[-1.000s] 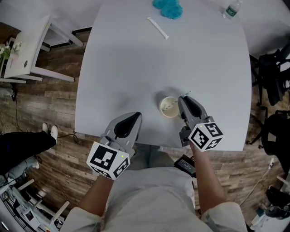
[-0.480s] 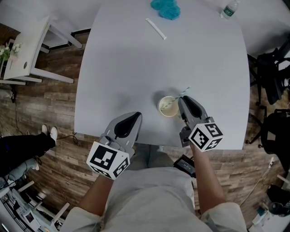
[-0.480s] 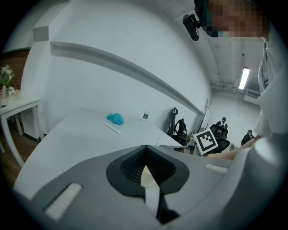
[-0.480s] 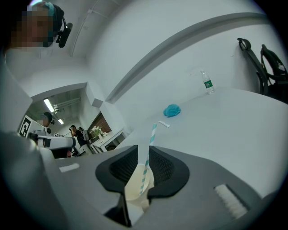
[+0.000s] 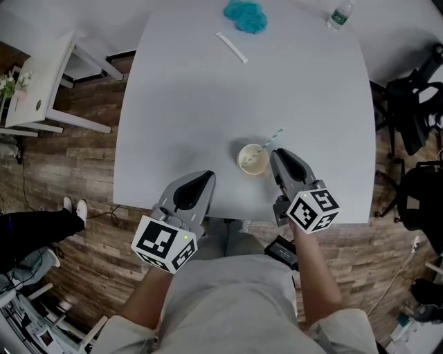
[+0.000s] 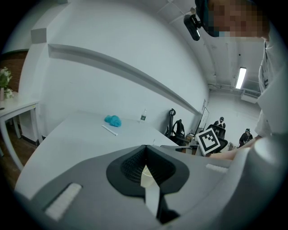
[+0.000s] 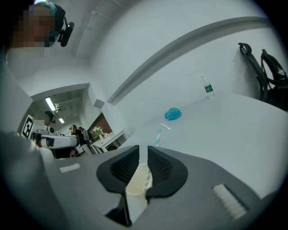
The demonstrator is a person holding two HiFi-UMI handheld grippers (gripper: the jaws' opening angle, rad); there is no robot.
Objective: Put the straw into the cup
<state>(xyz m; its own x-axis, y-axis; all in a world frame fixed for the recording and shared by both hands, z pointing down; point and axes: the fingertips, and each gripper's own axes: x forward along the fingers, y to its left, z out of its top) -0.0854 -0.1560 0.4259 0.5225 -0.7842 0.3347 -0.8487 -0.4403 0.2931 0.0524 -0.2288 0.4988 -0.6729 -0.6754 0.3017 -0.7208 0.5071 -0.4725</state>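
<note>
Near the worktop's (image 5: 187,104) near edge, right of middle: cup (image 5: 253,159), upright, with the striped straw (image 5: 271,138) inside, leaning over the rim toward the far right corner. Just beside the cup on its right: right gripper (image 5: 277,156), narrowly parted, clamped on nothing, cup and straw in line with the gap beyond the tips. Over the near edge, left of the cup and apart from it: left gripper (image 5: 201,181), pressed together, empty. Along the far edge, well apart from the cup: teal crumpled cloth (image 5: 245,15), white paper strip (image 5: 231,47) just nearer, bottle (image 5: 339,14) at the far right corner. Off the left edge, on the floor: white side table (image 5: 41,83).
</note>
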